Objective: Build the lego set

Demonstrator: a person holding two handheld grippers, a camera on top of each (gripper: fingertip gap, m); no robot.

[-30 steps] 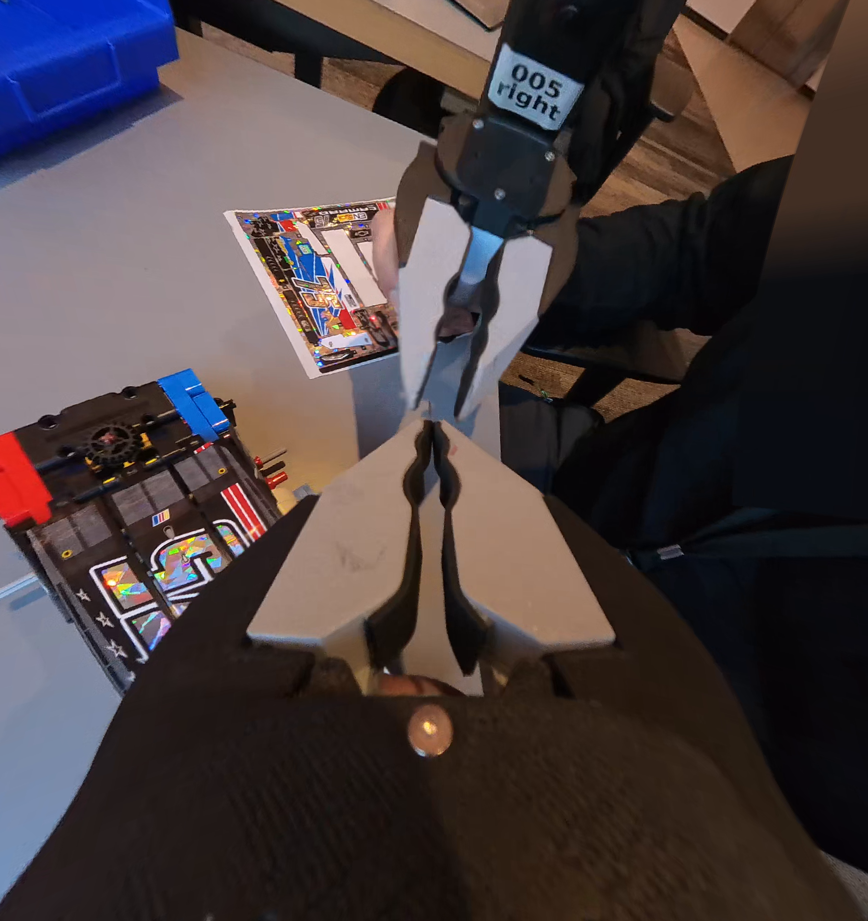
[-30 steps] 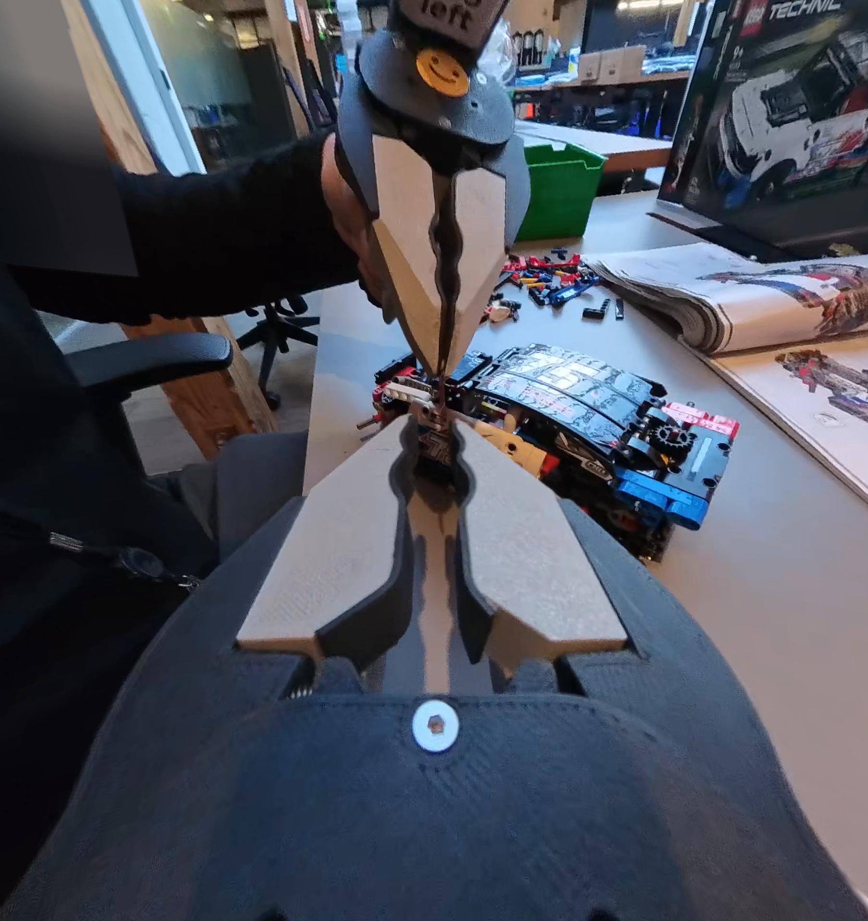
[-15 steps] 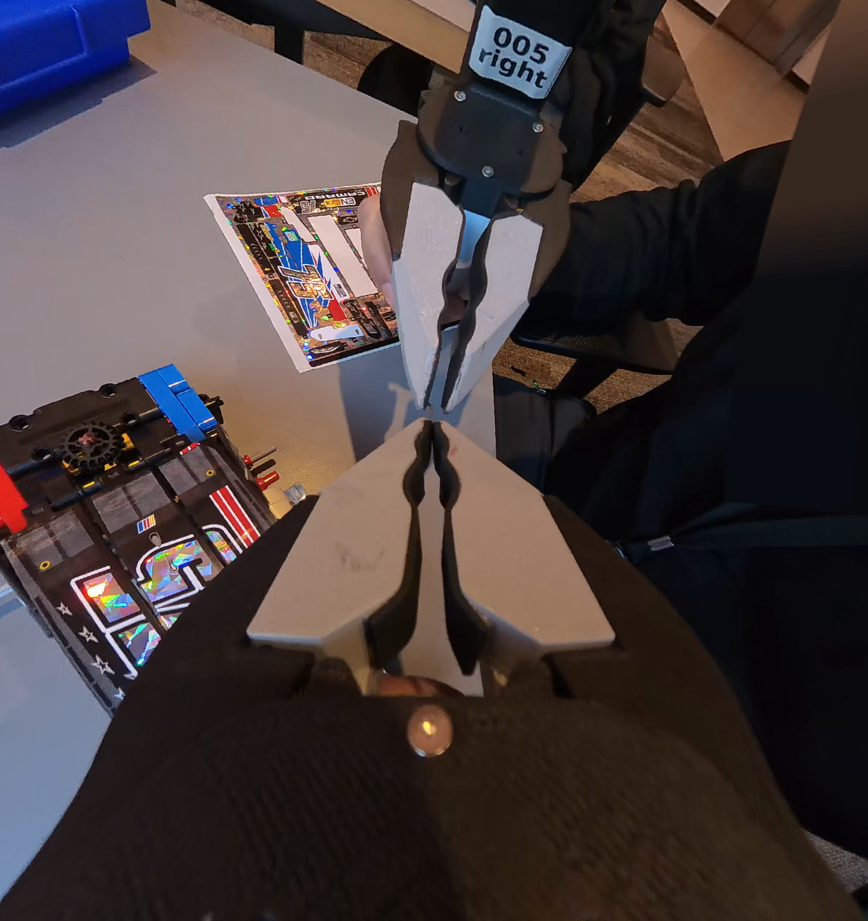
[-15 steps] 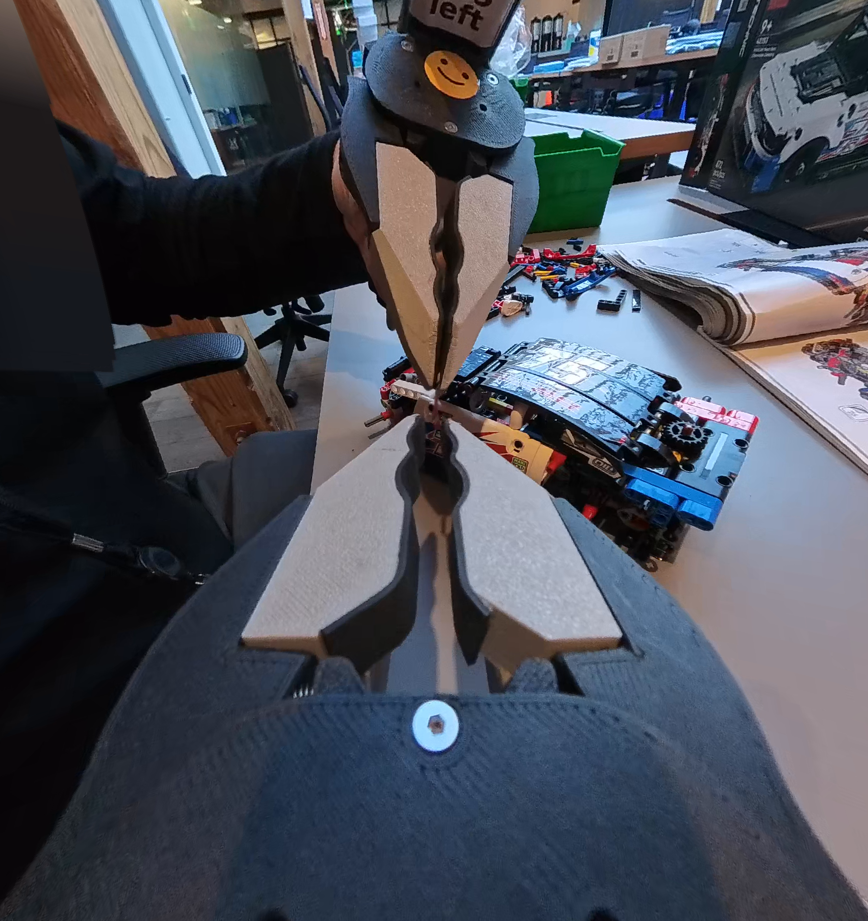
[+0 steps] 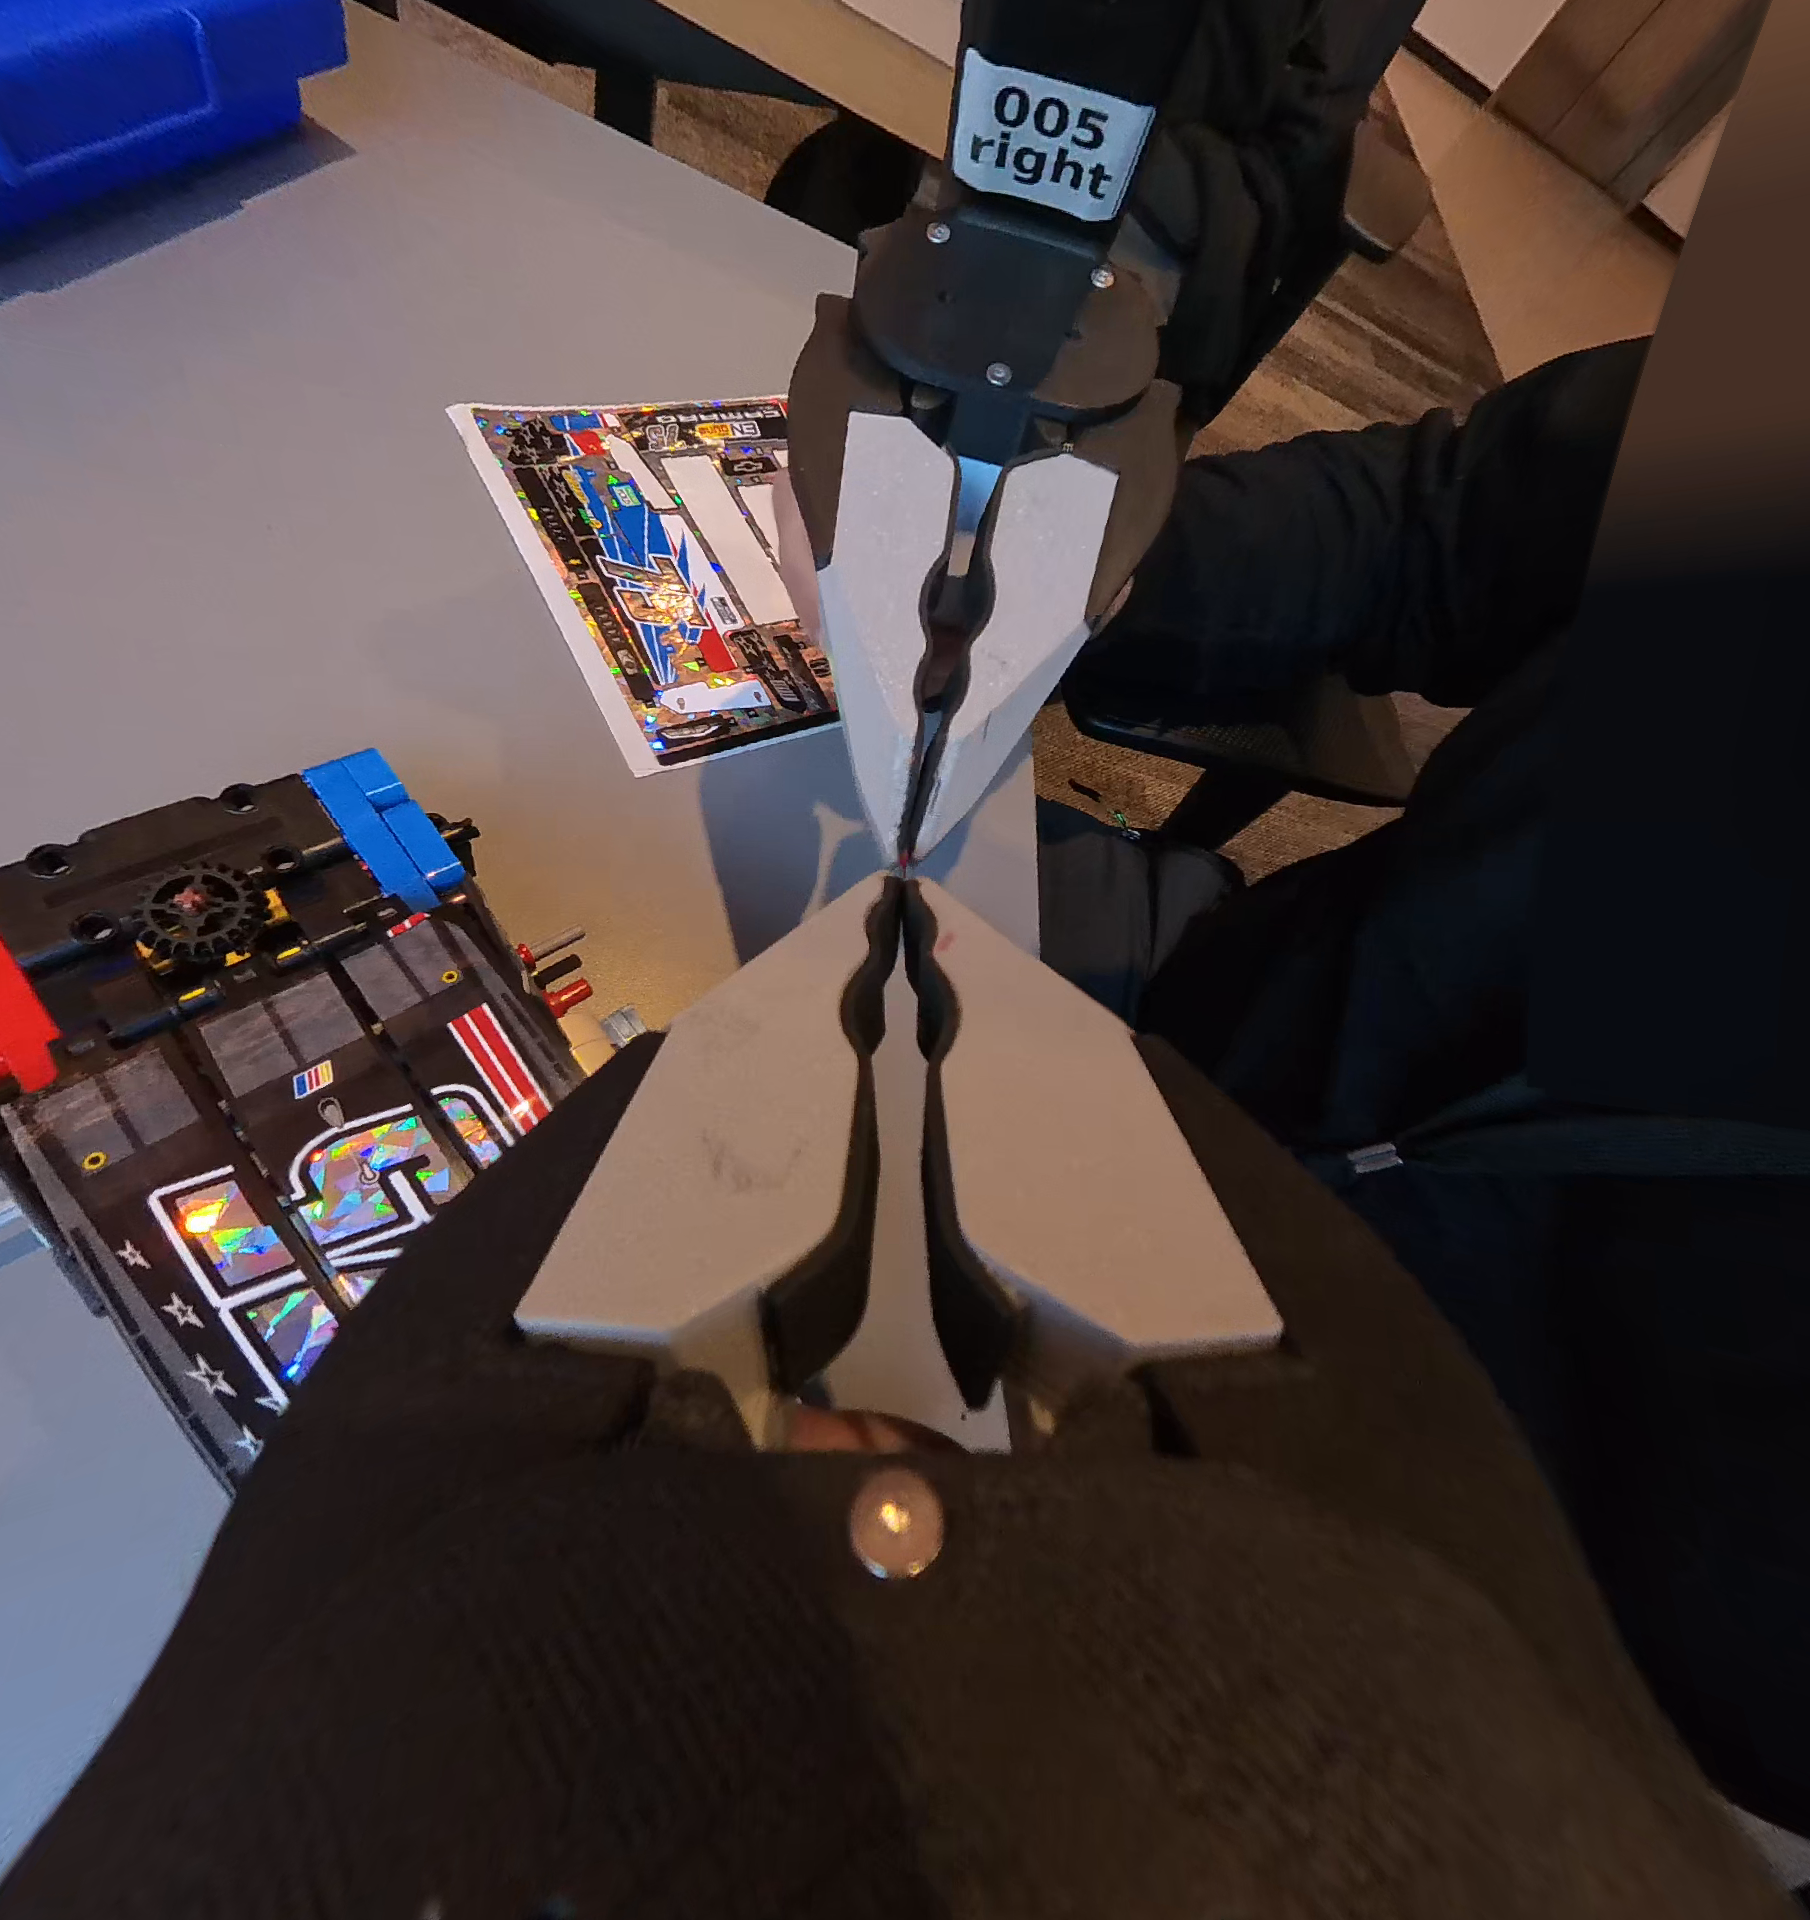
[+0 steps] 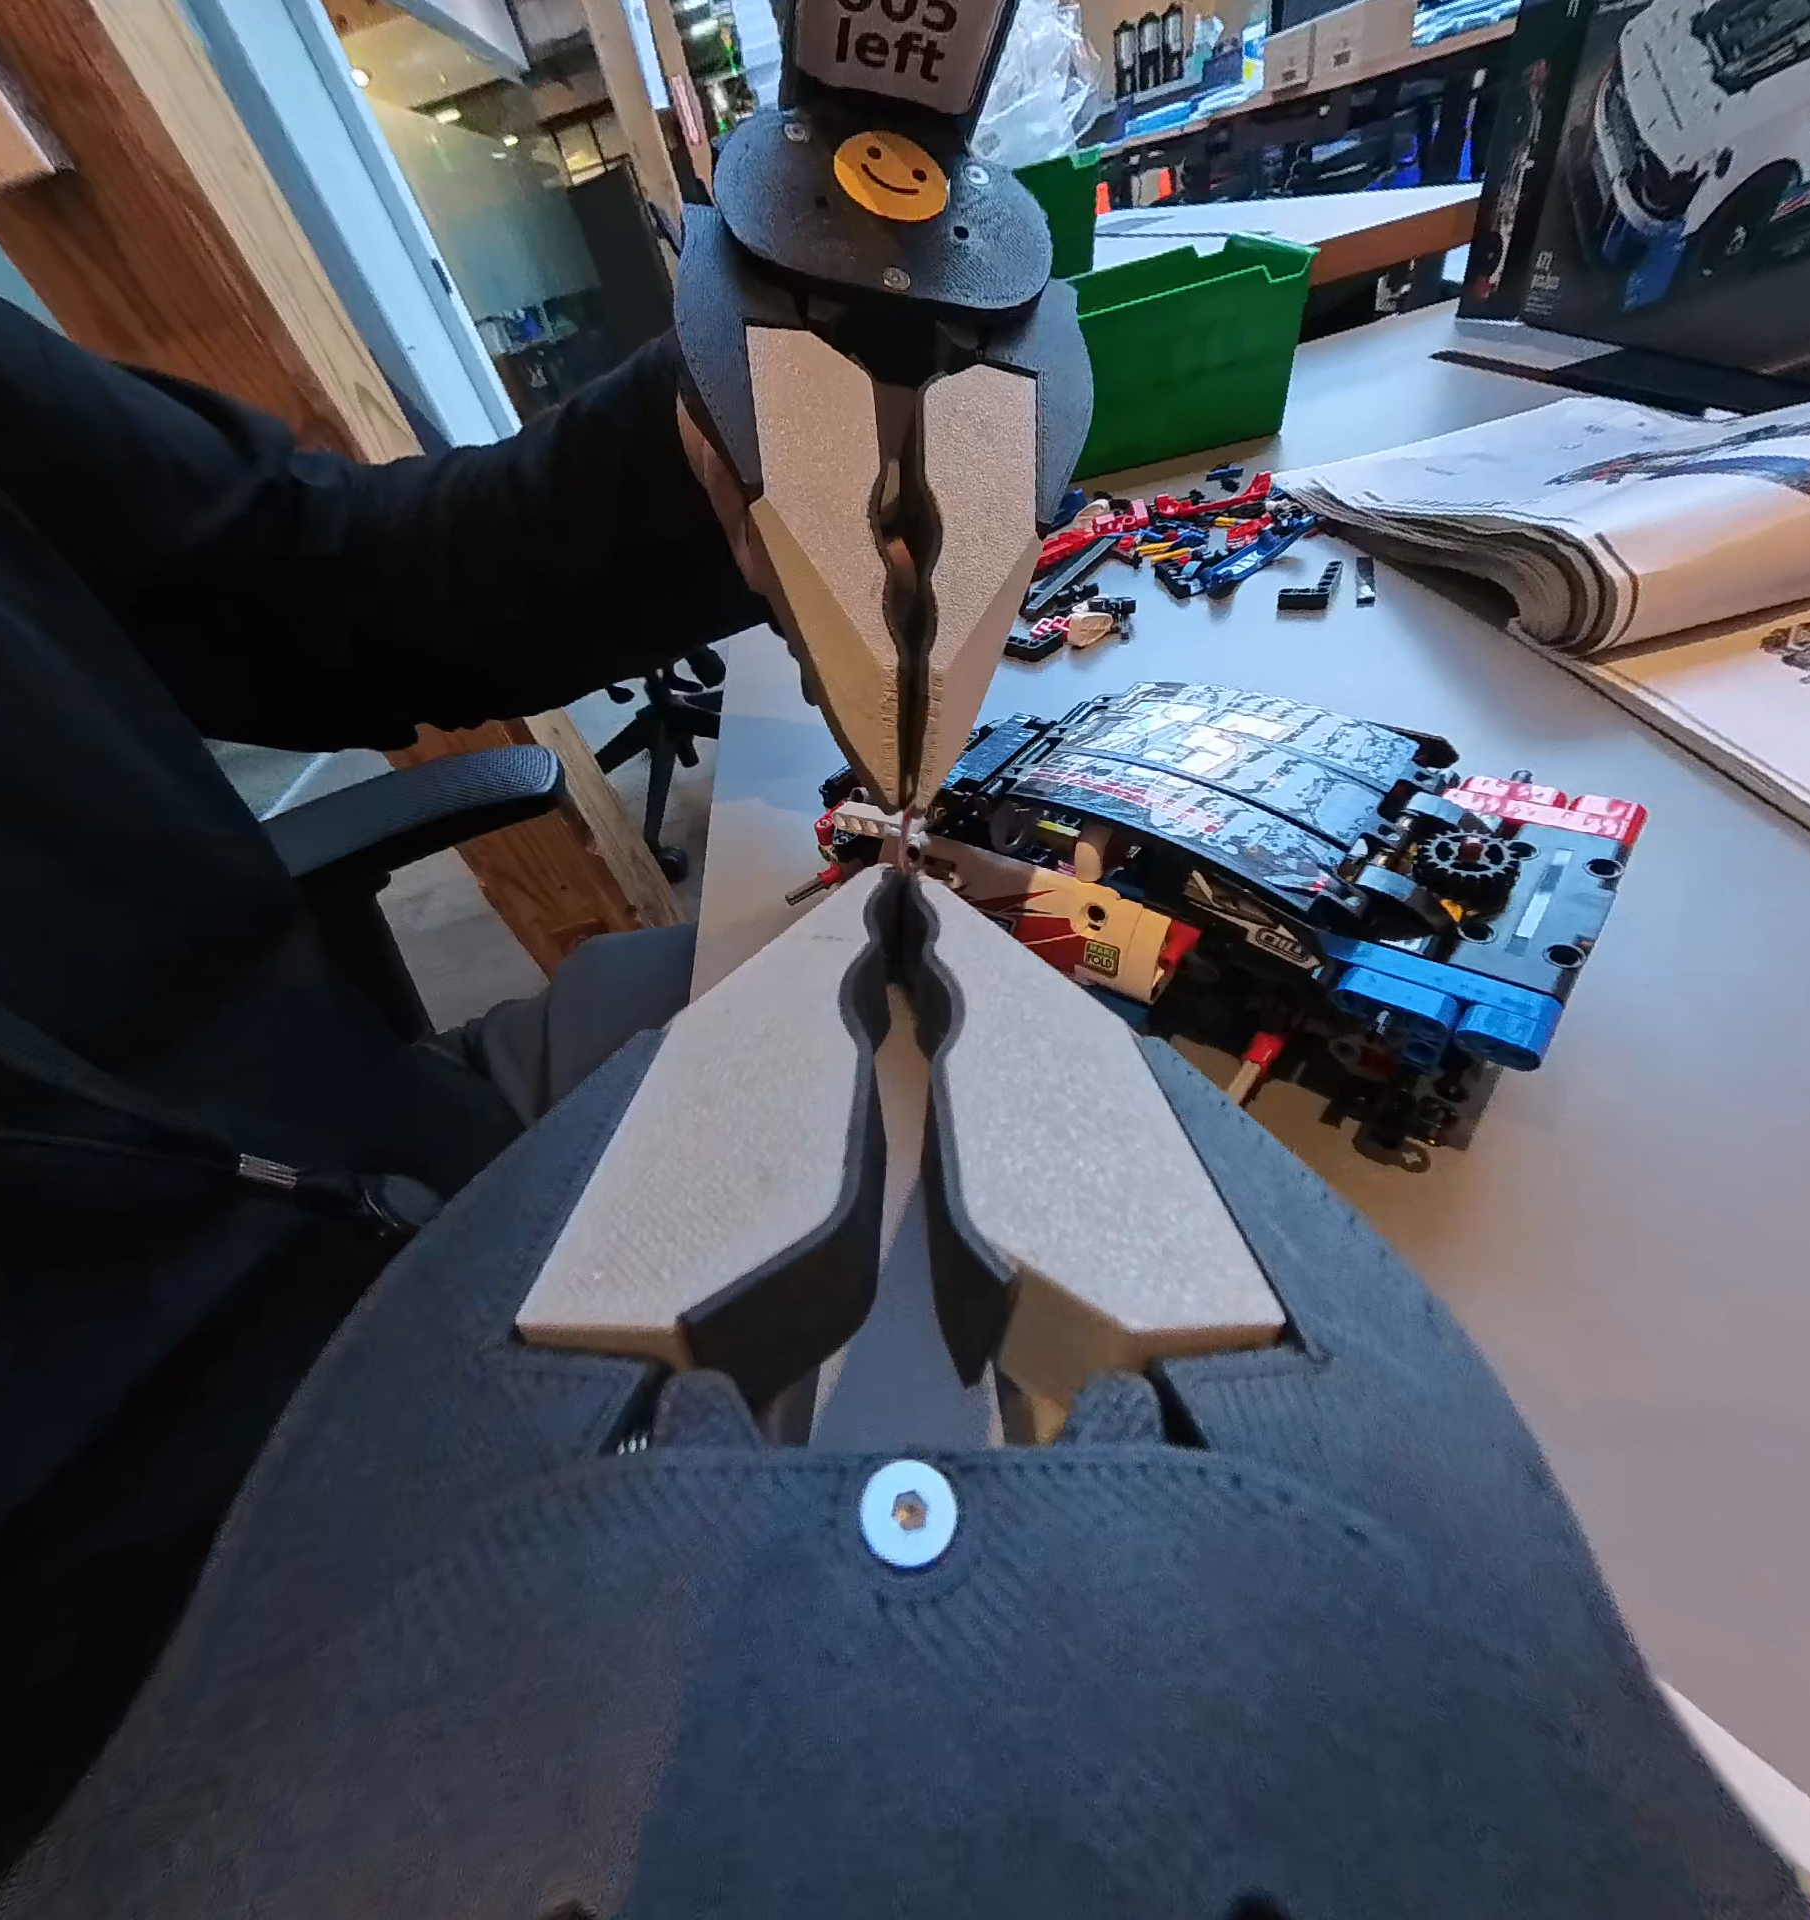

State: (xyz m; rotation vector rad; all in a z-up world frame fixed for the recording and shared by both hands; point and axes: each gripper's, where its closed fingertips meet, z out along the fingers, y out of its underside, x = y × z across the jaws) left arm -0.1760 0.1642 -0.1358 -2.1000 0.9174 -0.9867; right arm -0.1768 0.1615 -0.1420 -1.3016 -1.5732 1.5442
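Note:
My left gripper and right gripper are both shut and meet tip to tip in the air over the table's near edge. A tiny thin red piece sits pinched where the tips meet; it is too small to identify. In the right wrist view the right gripper points at the left gripper, with the same speck between them. The partly built black lego car with holographic stickers lies on the table to the left, and it also shows in the right wrist view.
A sticker sheet lies on the grey table behind the grippers. A blue bin stands far left. Loose pieces, a green bin, open instruction booklets and the set's box lie beyond the car. A chair armrest is beside the table. Both grippers' tips are close together, under 4 cm apart.
The right gripper's fingers, slightly apart a second ago, have closed at the left gripper's tip. Both grippers have shifted a little, staying tip to tip.

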